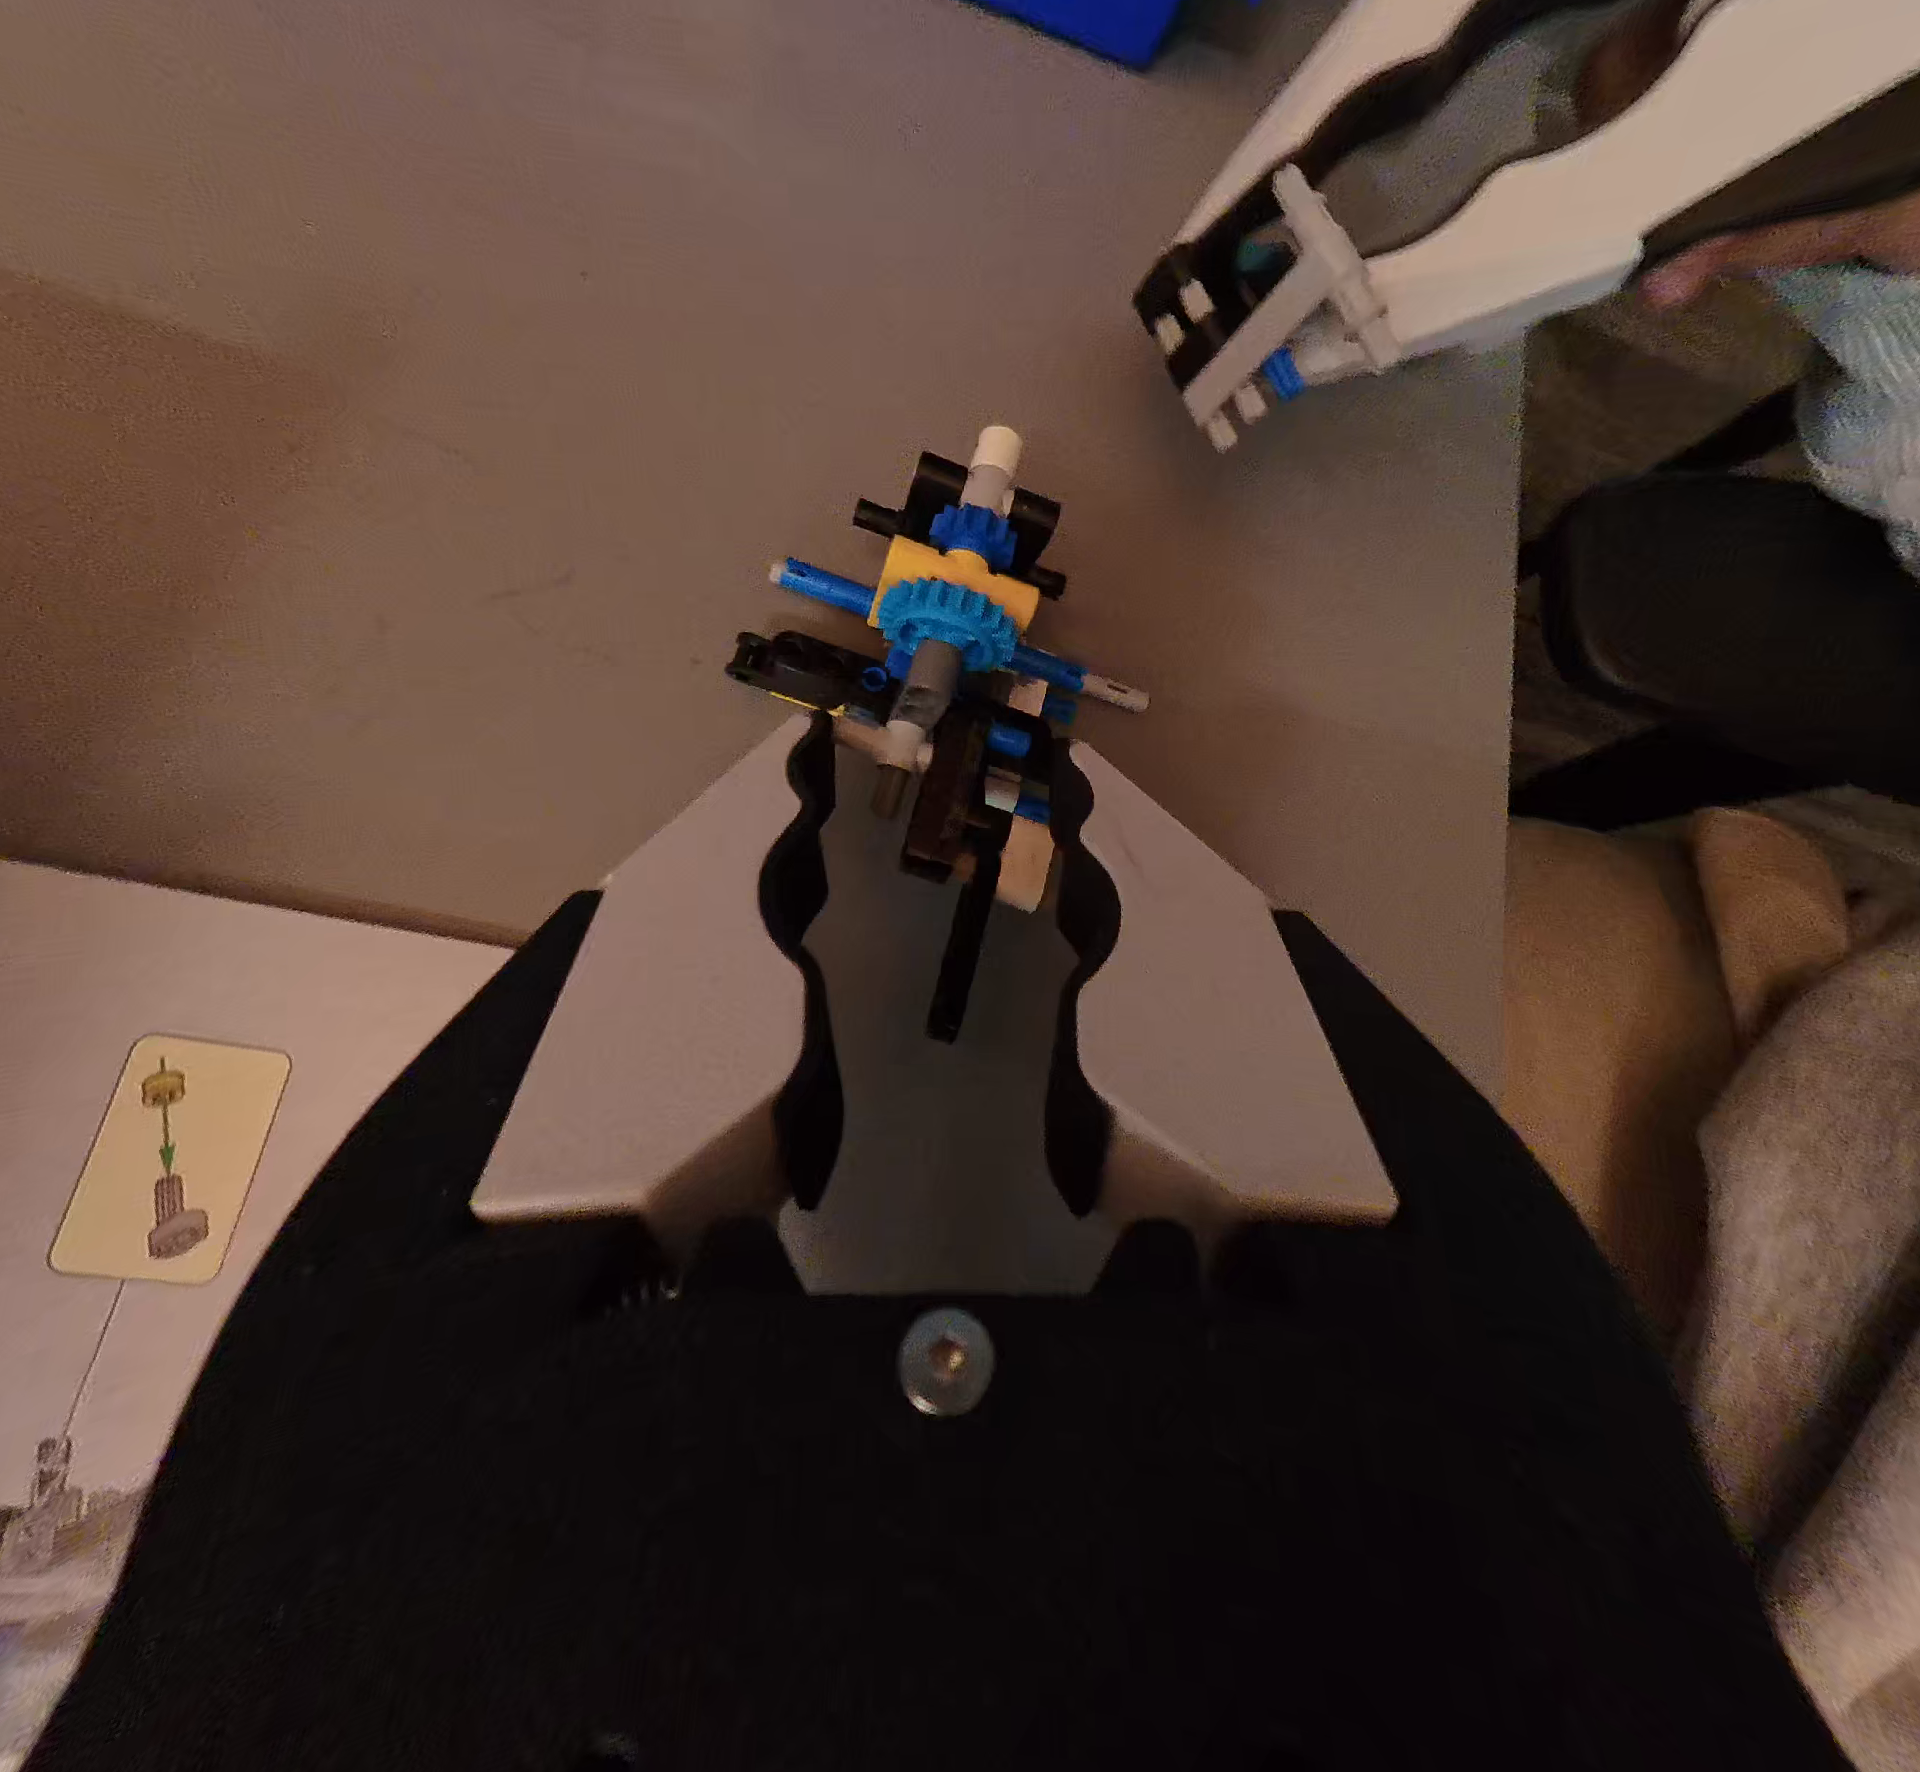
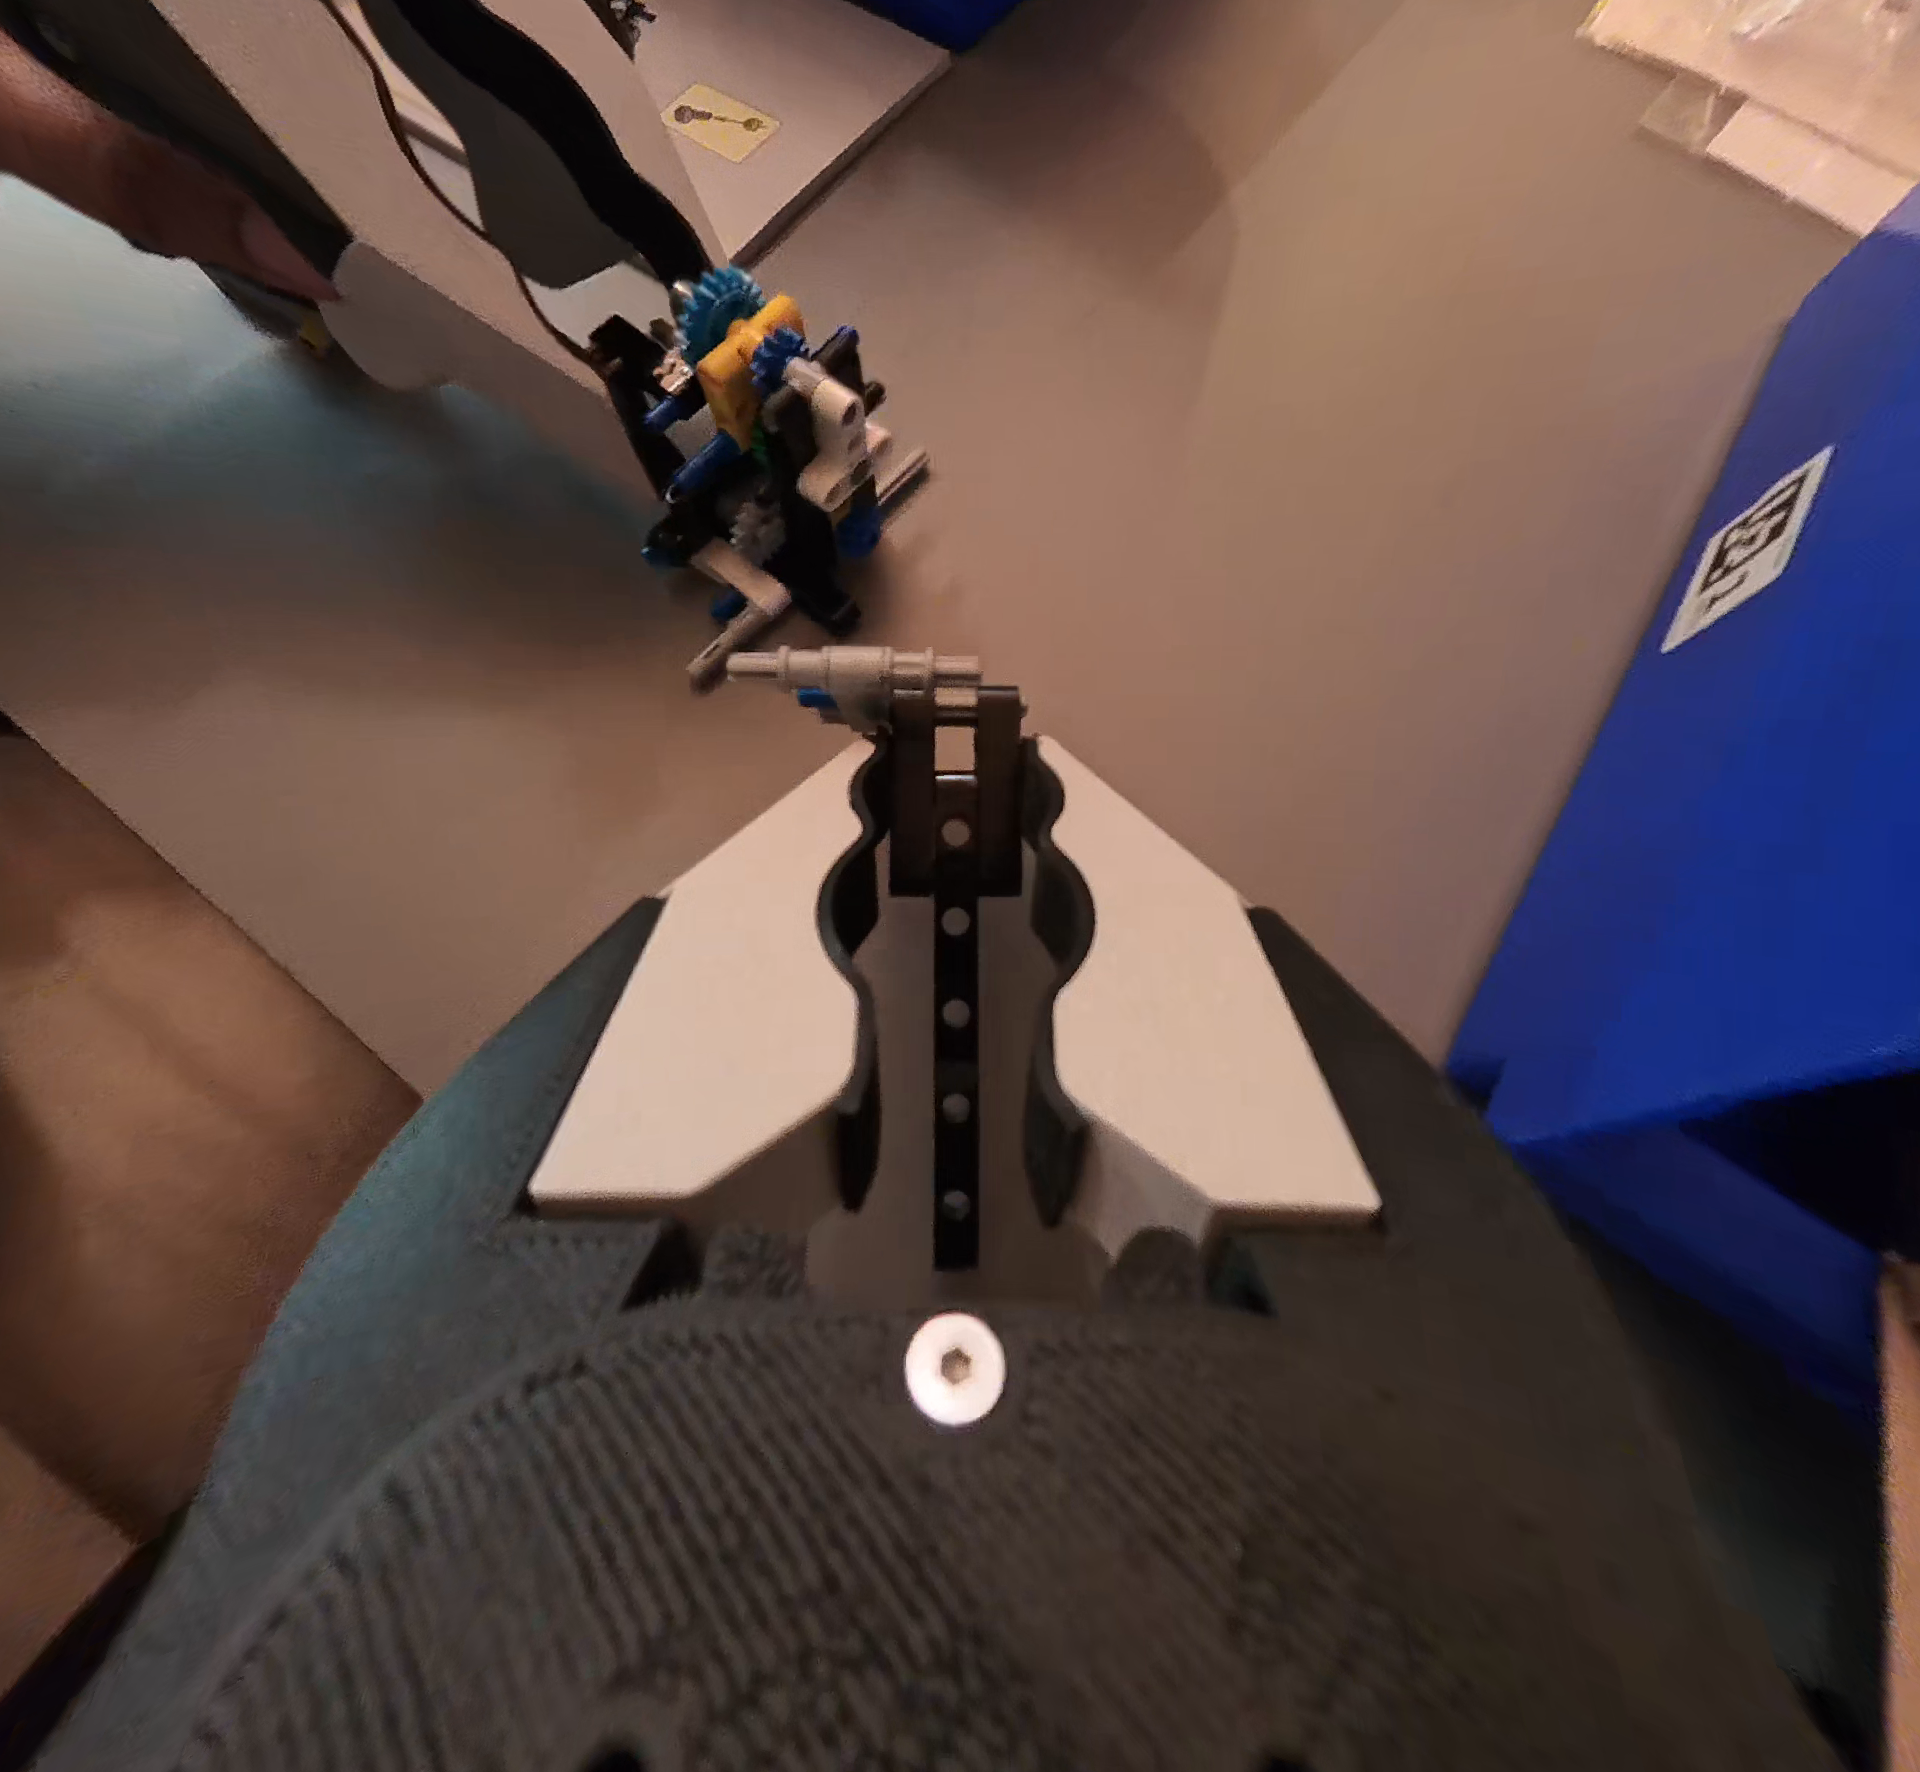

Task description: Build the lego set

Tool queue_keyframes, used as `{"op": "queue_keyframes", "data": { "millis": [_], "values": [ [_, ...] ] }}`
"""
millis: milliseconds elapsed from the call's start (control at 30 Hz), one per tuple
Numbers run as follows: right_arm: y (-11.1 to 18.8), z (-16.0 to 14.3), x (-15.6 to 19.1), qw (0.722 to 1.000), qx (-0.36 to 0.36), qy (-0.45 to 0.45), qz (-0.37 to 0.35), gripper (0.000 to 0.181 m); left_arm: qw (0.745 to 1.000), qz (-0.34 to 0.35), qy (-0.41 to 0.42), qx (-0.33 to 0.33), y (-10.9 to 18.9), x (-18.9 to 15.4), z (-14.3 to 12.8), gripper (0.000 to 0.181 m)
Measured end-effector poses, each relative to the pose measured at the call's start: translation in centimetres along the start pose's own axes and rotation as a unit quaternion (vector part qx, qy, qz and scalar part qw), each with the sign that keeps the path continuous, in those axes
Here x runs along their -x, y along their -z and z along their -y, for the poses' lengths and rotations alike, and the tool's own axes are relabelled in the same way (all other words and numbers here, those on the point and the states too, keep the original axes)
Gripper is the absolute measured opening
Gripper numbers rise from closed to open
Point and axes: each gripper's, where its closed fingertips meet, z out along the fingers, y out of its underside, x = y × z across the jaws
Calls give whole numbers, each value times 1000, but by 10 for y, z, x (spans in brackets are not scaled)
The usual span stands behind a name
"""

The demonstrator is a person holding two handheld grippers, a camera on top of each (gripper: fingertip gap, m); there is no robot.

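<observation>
Left wrist view showed the left claw (image 1: 940, 766) clamped on the geared model (image 1: 940, 621) at 12 o'clock over the counter (image 1: 416, 372); the right claw (image 2: 954, 766) pinched a black beam subassembly (image 2: 954, 891). Both looked light, stiff, apt to pop apart; gripping beams seemed safest.

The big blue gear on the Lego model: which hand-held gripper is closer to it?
Left. The left hand-held gripper grips the model just below the big blue gear. The right hand-held gripper is apart from it, holding a separate black-and-grey sub-assembly.
</observation>
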Motion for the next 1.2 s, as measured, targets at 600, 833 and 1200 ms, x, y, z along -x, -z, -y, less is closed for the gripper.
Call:
{"op": "queue_keyframes", "data": {
  "millis": [600,833,1200],
  "values": [
    [-27,-5,30,983,45,116,138,24,979,-178,-91,41,1,-36,-14,39],
    [-32,-7,34,976,55,157,140,23,979,-177,-96,38,-2,-36,-13,39],
    [-32,-14,38,976,71,155,132,24,982,-166,-93,21,-4,-36,-12,37]
  ]
}}
